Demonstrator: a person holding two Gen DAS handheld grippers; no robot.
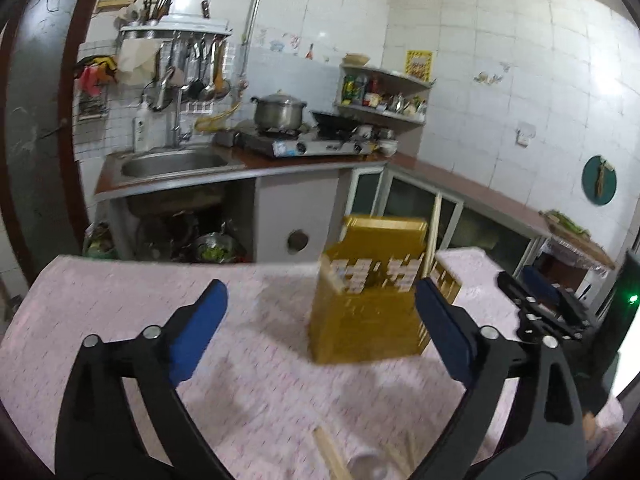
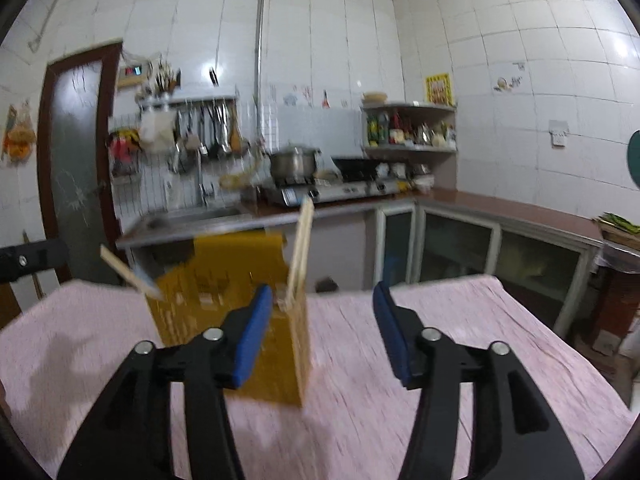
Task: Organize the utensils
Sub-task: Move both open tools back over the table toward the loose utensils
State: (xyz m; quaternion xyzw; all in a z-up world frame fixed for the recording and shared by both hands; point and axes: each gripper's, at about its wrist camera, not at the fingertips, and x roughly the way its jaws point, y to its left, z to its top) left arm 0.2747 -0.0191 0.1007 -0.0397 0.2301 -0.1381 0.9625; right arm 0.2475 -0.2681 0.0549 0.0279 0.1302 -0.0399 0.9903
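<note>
Left claw [image 1: 320, 312] and right claw [image 2: 322, 316]: black angular frames, blue finger pads [image 1: 200, 332], silver pivot screws [image 2: 212, 334].

This is a home kitchen — white wall tiles [image 2: 320, 40] run floor to ceiling; at about ten o'clock a steel sink [image 1: 172, 164] sits in a brown counter [image 1: 460, 184], with ladles and spatulas [image 1: 200, 72] hanging on a rack above it. Toward twelve o'clock a lidded steel pot [image 1: 278, 111] and a dark wok [image 1: 334, 119] stand on a tabletop gas stove [image 1: 308, 146]; at one o'clock a corner shelf [image 1: 384, 94] holds bottles and jars — glass-fronted cabinets [image 2: 460, 244] run under the counter.
</note>
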